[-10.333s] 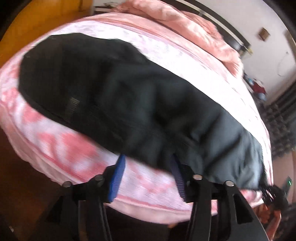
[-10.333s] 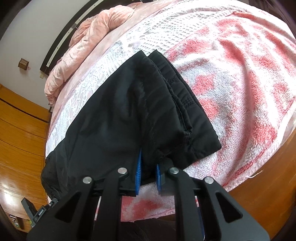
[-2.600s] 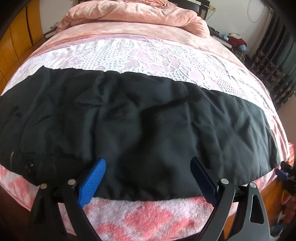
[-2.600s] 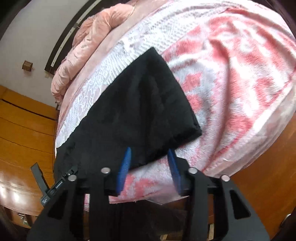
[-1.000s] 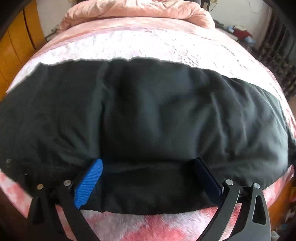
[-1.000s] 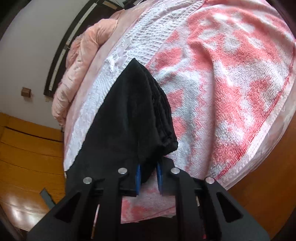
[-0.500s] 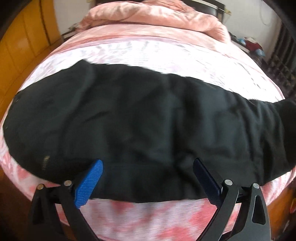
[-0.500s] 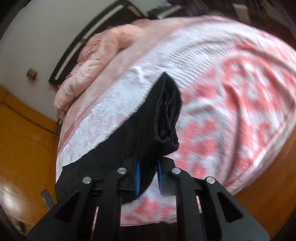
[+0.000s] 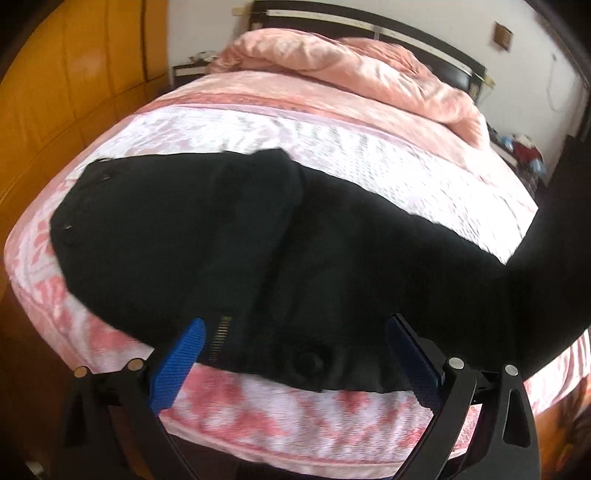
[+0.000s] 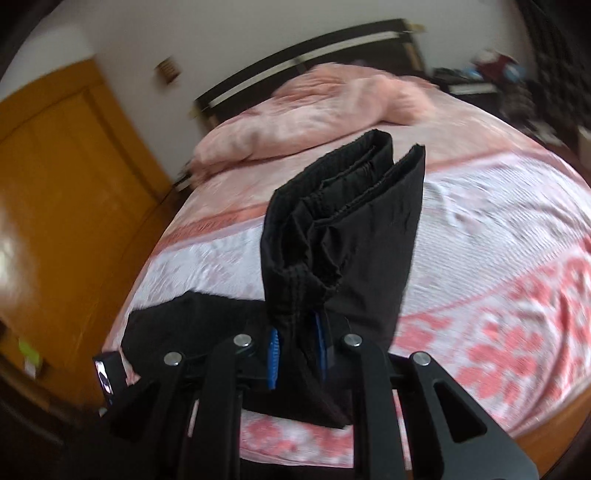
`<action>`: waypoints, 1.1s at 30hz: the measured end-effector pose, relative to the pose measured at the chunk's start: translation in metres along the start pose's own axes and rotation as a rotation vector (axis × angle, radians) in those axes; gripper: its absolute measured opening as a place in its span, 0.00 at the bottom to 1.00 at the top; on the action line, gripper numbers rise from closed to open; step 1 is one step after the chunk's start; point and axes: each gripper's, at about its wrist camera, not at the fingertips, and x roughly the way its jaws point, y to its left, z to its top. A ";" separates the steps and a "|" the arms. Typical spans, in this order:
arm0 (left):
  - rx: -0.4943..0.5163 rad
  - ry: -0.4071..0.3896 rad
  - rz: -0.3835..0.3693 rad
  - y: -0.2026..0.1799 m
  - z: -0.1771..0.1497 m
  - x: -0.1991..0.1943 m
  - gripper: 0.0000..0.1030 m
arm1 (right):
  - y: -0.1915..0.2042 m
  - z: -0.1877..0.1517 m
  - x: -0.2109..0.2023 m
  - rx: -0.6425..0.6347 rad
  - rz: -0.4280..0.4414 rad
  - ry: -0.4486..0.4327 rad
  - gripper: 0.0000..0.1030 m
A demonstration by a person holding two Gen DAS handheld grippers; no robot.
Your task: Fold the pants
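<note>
Along the left edge of both views a wooden wardrobe [image 9: 74, 74] is standing beside the bed [image 9: 295, 417], which is lying under a pink and white patterned cover. A rumpled pink quilt [image 9: 351, 70] is sitting at the far end, against the dark headboard [image 9: 369, 26].

The black pants [image 9: 258, 251] are lying across the near part of the bed, waist end toward the left. A zipper [image 9: 218, 338] is showing at the near edge, just beside the left finger, and a button [image 9: 310, 363] is sitting a little to its right. Toward the right of the left wrist view the cloth is rising off the bed in a dark band.

The left gripper [image 9: 295, 354] is hovering at the near edge of the pants with its blue pads [image 9: 177, 365] spread wide apart, gripping nothing; the fabric is lying between and beyond the fingers.

In the right wrist view, the right gripper [image 10: 297, 352] is clamping its pads tightly on the leg end of the pants [image 10: 343, 236], holding the layered hems up above the bed. The hem edges are standing upright and fanning slightly apart at the top. The rest of the pants is trailing down to the left onto the cover. The right wrist view is blurred.
</note>
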 end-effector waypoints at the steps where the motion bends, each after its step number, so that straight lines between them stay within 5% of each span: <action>1: -0.019 -0.007 0.006 0.006 -0.001 -0.004 0.96 | 0.012 -0.001 0.006 -0.029 -0.001 0.012 0.15; 12: -0.106 0.001 0.025 0.052 -0.005 -0.008 0.96 | 0.105 -0.042 0.095 -0.200 0.055 0.207 0.15; 24: -0.144 -0.010 0.023 0.074 0.006 -0.009 0.96 | 0.131 -0.096 0.165 -0.239 0.044 0.390 0.16; 29: -0.133 0.018 0.024 0.076 0.005 -0.003 0.96 | 0.132 -0.109 0.179 -0.220 0.113 0.452 0.38; 31: -0.125 0.024 0.025 0.077 0.005 -0.002 0.96 | 0.130 -0.114 0.176 -0.185 0.186 0.479 0.60; 33: -0.106 0.027 0.032 0.078 0.006 -0.002 0.96 | 0.129 -0.113 0.168 -0.154 0.236 0.472 0.60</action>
